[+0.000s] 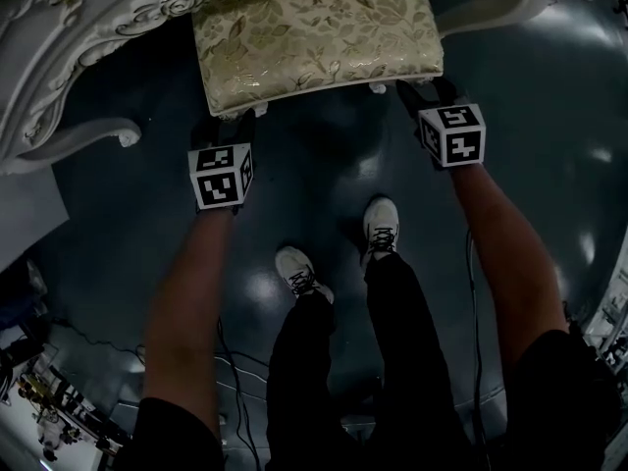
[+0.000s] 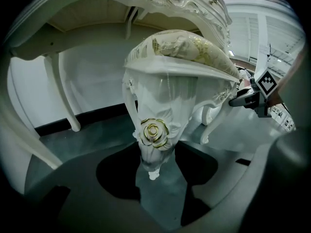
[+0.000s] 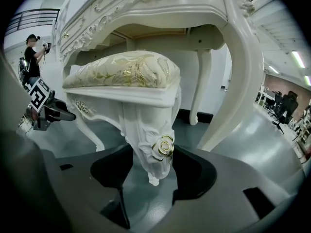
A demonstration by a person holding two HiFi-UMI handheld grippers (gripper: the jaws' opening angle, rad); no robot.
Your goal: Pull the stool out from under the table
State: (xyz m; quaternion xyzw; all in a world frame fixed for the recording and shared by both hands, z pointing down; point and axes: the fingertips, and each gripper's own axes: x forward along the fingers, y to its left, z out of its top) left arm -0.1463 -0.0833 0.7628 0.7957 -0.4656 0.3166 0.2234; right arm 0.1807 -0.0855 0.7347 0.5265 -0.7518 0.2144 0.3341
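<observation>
Stool point(image 1: 314, 32), legs point(image 3: 146, 125) pinched between left gripper point(image 1: 231, 124) and right gripper point(image 1: 429, 94) fingers point(image 3: 197, 171), head view hides carved roses point(image 2: 154, 130)

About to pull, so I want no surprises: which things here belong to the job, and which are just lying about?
Job: stool, front legs gripped by left gripper and right gripper; table over it.
Lying about: floor cables; bystander; distant office chairs.

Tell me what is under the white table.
The gold-cushioned stool sits partly under the table, its front legs in the left tongs and right tongs. The stool's rear is covered by the table.
</observation>
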